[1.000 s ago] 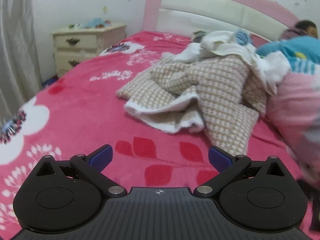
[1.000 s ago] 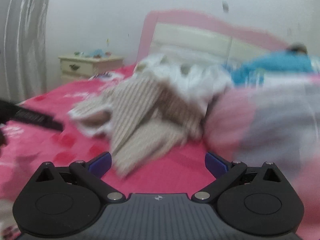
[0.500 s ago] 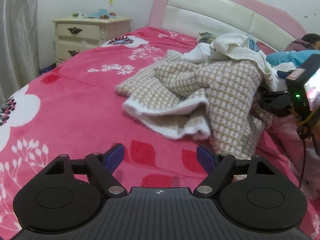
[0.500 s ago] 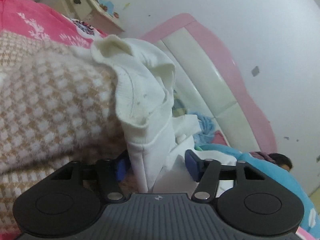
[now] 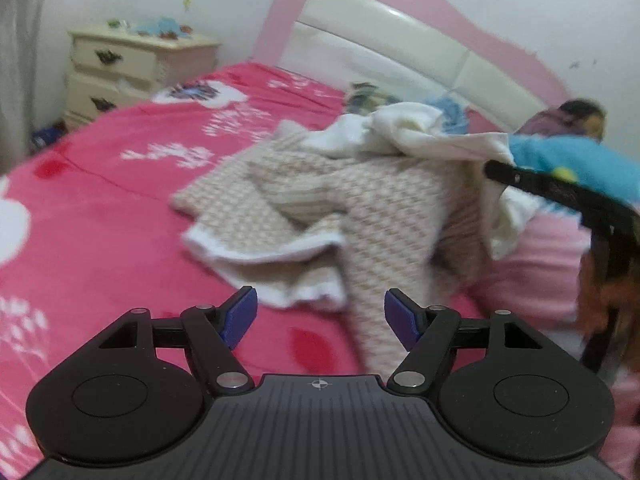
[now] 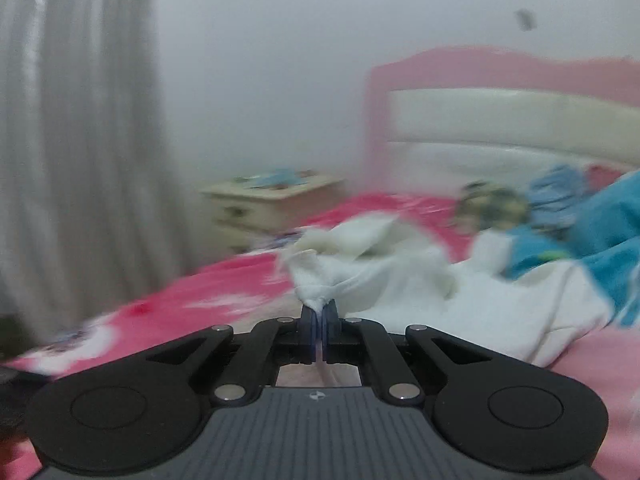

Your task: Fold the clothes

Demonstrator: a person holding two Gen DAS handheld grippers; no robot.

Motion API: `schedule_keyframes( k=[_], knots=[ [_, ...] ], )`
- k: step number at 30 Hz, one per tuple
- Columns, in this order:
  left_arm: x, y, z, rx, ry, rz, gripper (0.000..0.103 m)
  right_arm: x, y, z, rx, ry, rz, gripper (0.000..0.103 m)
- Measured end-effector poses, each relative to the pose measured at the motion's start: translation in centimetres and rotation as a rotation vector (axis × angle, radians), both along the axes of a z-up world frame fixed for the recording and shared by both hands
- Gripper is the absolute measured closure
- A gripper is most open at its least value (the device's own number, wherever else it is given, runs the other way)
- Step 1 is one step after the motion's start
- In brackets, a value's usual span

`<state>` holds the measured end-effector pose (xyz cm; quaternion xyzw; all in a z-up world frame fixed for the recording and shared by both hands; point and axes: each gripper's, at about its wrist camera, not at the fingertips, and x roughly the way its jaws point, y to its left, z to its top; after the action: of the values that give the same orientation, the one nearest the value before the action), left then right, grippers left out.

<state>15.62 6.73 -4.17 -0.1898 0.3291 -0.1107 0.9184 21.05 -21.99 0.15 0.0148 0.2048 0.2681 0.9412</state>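
A beige checked garment (image 5: 360,208) lies crumpled on the pink bed (image 5: 120,200), with a white garment (image 5: 416,128) draped over its far side. My left gripper (image 5: 320,308) hovers just in front of the beige garment. Its jaws are closing, still apart, with nothing between them. My right gripper (image 6: 319,312) is shut on a bunched edge of the white garment (image 6: 440,288) and holds it lifted, the cloth trailing off to the right. In the left wrist view the right gripper's black body (image 5: 560,192) reaches in from the right and pulls that cloth taut.
A cream bedside cabinet (image 5: 132,68) stands at the far left by a grey curtain (image 6: 80,140). A pink and white headboard (image 5: 400,40) closes the far end. A person (image 5: 576,114) lies under a blue blanket (image 5: 580,164) at right, beside pink bedding (image 5: 532,264).
My right gripper has shut on the white garment and swung up and away, stretching the cloth. My left gripper's jaws have narrowed and it has tilted up a little.
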Motion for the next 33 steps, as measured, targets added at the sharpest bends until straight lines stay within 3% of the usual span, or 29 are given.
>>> schedule_keyframes(
  k=[4,7,13,20,23,26,28,33],
  knots=[
    [-0.4,1.0,1.0,-0.179,0.025,-0.070,0.023,-4.5,-1.0,-0.8,0.040,0.071,0.130,0.099],
    [-0.3,0.6,1.3,-0.251,0.049,-0.146,0.019,-7.9,-1.6,-1.3,0.060,0.083,0.165,0.099],
    [-1.5,-2.2,1.2,-0.300,0.129,-0.319,0.018,-15.9,-1.2,-1.8,0.050,0.124,0.248,0.099],
    [-7.3,-4.1,1.3,-0.258,0.200,-0.536,0.020,-26.2,0.9,-0.7,0.010,0.151,0.351,0.098],
    [-10.3,-4.6,0.9,-0.220,0.260,-0.591,0.031,-30.5,1.2,-0.5,0.030,0.188,0.355,0.098],
    [-14.0,-4.5,0.3,-0.236,0.326,-0.643,0.047,-34.8,2.1,-0.2,0.062,0.219,0.370,0.098],
    [-16.4,-4.4,0.6,-0.223,0.339,-0.676,0.063,-37.6,2.9,0.2,0.081,0.228,0.391,0.098],
    [-21.8,-3.6,3.3,-0.132,0.336,-0.759,0.079,-42.2,4.7,2.3,0.159,0.208,0.451,0.098]
  ],
)
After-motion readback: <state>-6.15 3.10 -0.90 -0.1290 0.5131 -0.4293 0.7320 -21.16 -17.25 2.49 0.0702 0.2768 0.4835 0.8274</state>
